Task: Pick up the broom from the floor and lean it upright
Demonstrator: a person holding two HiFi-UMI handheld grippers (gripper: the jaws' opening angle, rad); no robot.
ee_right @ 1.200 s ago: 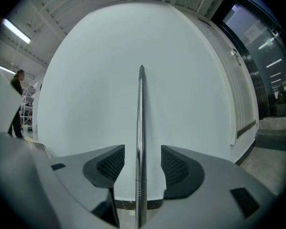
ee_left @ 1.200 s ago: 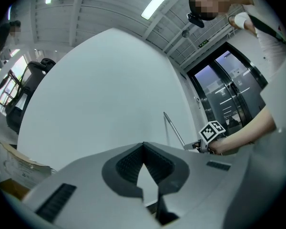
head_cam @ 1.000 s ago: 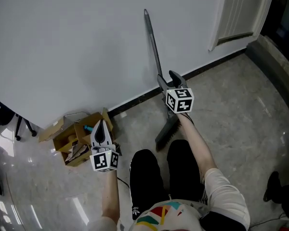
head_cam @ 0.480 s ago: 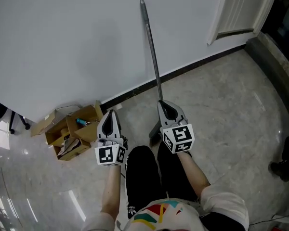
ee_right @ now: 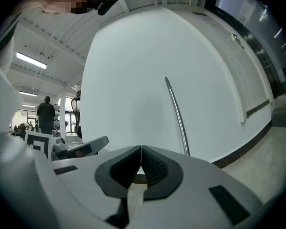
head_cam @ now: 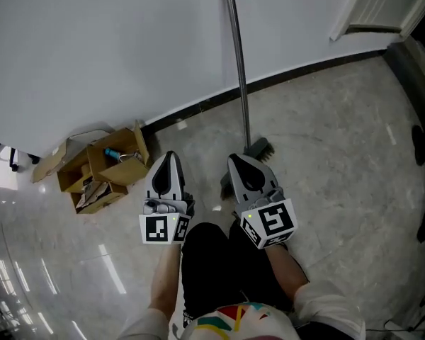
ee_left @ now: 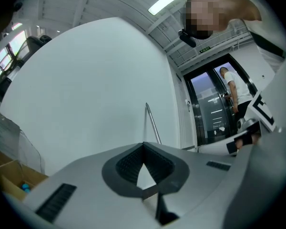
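Broom (head_cam: pixel 239 62) leaning upright against white wall (head_cam: pixel 92 48); left gripper (head_cam: pixel 168 159) and right gripper (head_cam: pixel 243 163), jaws together, holding nothing

broom handle (head_cam: pixel 238 62): silver | wall (head_cam: pixel 92 48): white | boxes (head_cam: pixel 117 165): brown | floor (head_cam: pixel 340 140): grey, speckled | skirting (head_cam: pixel 198 108): black

Broom (head_cam: pixel 238 62) against wall (head_cam: pixel 92 41) — boxes (head_cam: pixel 103 172) to its left.

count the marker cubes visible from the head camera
2. One marker cube rides on the left gripper, on the side nearer the cardboard boxes. The other rides on the right gripper, just short of the broom. None look hidden.
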